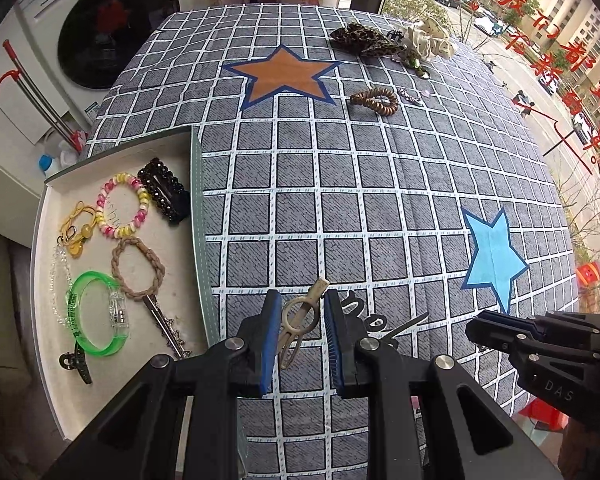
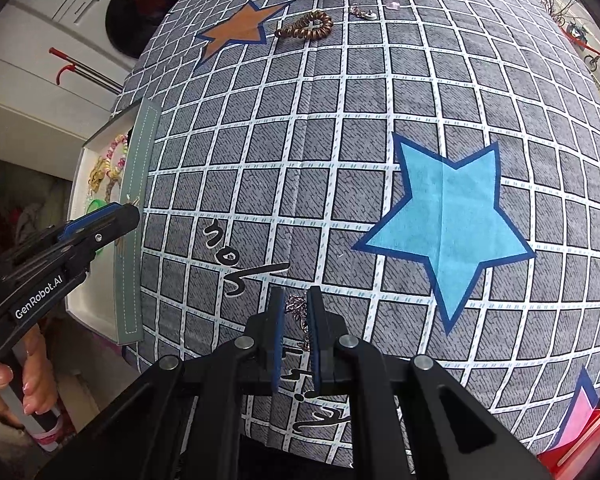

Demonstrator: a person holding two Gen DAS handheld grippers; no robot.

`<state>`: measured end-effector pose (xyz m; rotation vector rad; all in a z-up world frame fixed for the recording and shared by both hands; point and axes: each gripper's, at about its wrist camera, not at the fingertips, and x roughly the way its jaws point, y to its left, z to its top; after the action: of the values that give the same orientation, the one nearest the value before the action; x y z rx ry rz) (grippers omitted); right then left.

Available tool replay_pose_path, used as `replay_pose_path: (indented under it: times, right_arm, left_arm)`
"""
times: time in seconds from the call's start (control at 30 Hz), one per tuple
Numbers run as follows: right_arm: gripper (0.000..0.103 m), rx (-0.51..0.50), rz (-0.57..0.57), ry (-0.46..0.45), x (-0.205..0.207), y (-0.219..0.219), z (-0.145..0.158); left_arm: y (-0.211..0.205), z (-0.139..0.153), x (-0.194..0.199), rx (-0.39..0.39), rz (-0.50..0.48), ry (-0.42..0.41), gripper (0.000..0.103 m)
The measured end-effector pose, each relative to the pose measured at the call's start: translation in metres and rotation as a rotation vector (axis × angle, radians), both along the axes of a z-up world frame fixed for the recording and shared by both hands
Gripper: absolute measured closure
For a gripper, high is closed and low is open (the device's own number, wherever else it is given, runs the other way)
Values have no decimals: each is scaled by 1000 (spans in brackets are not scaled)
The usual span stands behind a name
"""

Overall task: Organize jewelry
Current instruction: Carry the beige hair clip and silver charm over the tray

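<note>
This looks like a home: a white washing machine (image 1: 100, 28) stands at the upper left, a checked cloth (image 1: 340, 208) with stars fills the middle, and a window (image 1: 520, 40) at the upper right shows flats outside.

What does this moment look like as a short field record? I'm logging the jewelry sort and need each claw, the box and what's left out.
left claw: shut on a cream hair clip
right claw: shut on a dark metal chain
box: open, at the table's left edge
in box: green bangle, braided loop, pink-yellow coil bracelet, black clip
left out: brown coil tie, leopard scrunchie, white scrunchie
</note>
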<state>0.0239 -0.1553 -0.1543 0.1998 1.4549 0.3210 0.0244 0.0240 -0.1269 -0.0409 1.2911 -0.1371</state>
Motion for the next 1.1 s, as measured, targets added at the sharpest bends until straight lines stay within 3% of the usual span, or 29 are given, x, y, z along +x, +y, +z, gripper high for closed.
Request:
replay_pose_path:
  times: [0.43, 1.1]
  right_arm:
    - [91, 16, 112, -44, 12, 55, 22]
    - [91, 97, 374, -74, 10, 186, 37]
  left_arm:
    - [77, 5, -31, 17, 178, -3, 74]
    - [164, -23, -84, 56, 383, 67, 74]
